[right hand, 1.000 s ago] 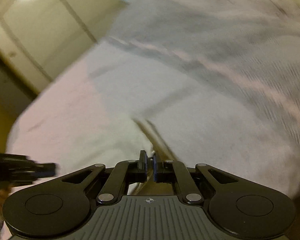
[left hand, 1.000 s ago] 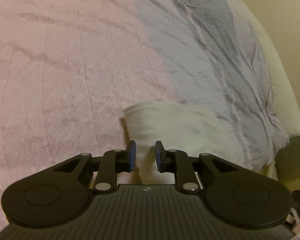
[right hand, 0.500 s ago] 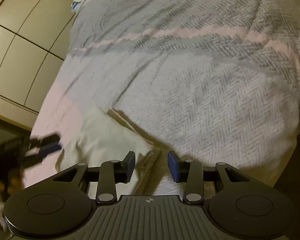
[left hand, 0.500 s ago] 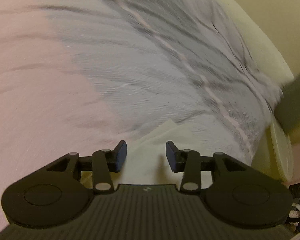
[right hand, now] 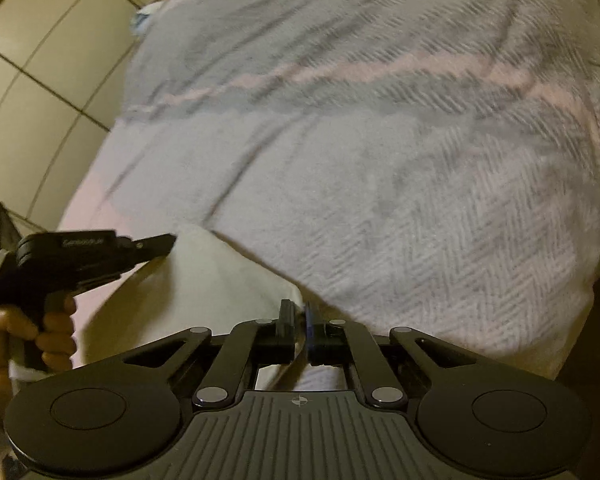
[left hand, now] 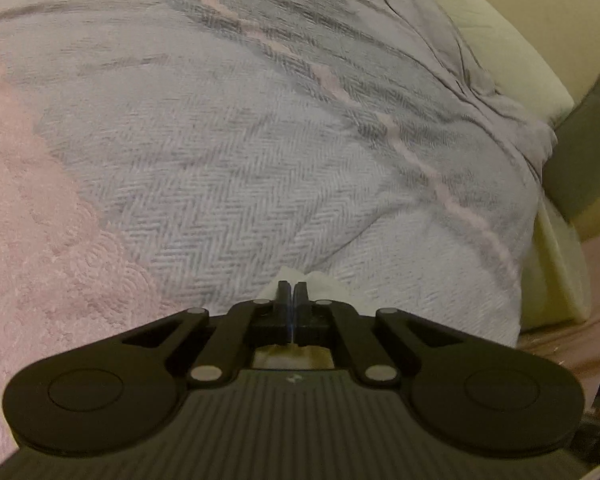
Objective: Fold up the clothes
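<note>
A white folded garment point(right hand: 204, 280) lies on the bed, at the edge of a grey herringbone blanket point(right hand: 420, 200). In the left wrist view only a small white corner of the garment point(left hand: 320, 284) shows past the fingers. My left gripper point(left hand: 292, 290) is shut on that corner. My right gripper point(right hand: 298, 316) is shut on the garment's near edge, cloth pinched between the pads. The right wrist view also shows the left gripper point(right hand: 162, 242) from the side, touching the garment's far left corner, with a hand point(right hand: 40, 332) on its handle.
A pink bedspread point(left hand: 40, 260) covers the left of the bed. The blanket point(left hand: 260, 140) spreads across the middle and right. A pale mattress edge point(left hand: 560, 264) and a dark cushion point(left hand: 584, 160) are at the right. Cupboard doors point(right hand: 40, 60) stand far left.
Both grippers were open half a second ago and have now shut on the white garment. Both views have shifted toward the grey blanket.
</note>
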Tool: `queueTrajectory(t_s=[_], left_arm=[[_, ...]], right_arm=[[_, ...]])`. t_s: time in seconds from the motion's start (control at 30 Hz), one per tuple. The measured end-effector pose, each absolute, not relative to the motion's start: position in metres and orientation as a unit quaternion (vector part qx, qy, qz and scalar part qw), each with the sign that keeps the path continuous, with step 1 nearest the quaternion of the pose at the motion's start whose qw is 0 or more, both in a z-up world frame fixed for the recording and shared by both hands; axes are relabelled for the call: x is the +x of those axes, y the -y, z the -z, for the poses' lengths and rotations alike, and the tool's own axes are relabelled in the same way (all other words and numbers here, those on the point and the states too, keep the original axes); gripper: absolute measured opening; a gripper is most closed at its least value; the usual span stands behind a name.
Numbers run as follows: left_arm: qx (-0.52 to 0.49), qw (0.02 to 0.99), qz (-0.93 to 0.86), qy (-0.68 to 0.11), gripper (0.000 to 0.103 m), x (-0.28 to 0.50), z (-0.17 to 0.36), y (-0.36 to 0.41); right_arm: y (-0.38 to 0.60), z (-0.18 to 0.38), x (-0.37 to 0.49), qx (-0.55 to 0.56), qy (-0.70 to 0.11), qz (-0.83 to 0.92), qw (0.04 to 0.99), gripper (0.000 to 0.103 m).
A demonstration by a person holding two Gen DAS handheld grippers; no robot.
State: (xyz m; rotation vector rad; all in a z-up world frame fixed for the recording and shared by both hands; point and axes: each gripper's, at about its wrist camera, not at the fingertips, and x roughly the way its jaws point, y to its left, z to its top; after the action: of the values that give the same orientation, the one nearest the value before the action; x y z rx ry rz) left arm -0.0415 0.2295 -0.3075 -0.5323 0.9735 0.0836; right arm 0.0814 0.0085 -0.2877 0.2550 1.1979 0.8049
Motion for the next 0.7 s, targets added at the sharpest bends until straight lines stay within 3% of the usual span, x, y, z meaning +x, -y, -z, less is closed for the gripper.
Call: queueTrajectory(t_s=[0.1, 0.13, 0.2, 0.37, 0.5, 0.6, 0.7], left_arm=[[-0.234, 0.862, -0.059, -0.445, 0.0, -0.051, 0.289, -0.239], [-0.229, 0.866, -0.072, -0.439, 0.001, -0.059, 0.279, -0.247], [-0.23, 0.866, -0.097, -0.433, 0.016, -0.082, 0.26, -0.264], [-0.311, 0.828, -0.145, -0.443, 0.029, -0.162, 0.241, -0.299], [-0.41, 0.782, -0.148, -0.445, 0.03, -0.212, 0.262, -0.305], [-0.467, 0.756, -0.143, -0.435, 0.03, -0.231, 0.28, -0.307], [-0.496, 0.749, -0.14, -0.415, 0.034, -0.235, 0.291, -0.313]], right_arm=[[-0.01, 0.291, 0.084, 0.119, -0.553, -0.345, 0.749, 0.008], [-0.007, 0.288, 0.084, 0.125, -0.557, -0.334, 0.75, 0.023], [0.003, 0.279, 0.08, 0.138, -0.556, -0.308, 0.76, 0.045], [0.01, 0.25, 0.03, 0.09, -0.532, -0.343, 0.769, 0.045], [-0.017, 0.235, -0.058, -0.074, -0.479, -0.41, 0.773, 0.048], [-0.041, 0.237, -0.129, -0.186, -0.418, -0.425, 0.781, 0.062], [-0.06, 0.25, -0.174, -0.272, -0.362, -0.418, 0.787, 0.062]])
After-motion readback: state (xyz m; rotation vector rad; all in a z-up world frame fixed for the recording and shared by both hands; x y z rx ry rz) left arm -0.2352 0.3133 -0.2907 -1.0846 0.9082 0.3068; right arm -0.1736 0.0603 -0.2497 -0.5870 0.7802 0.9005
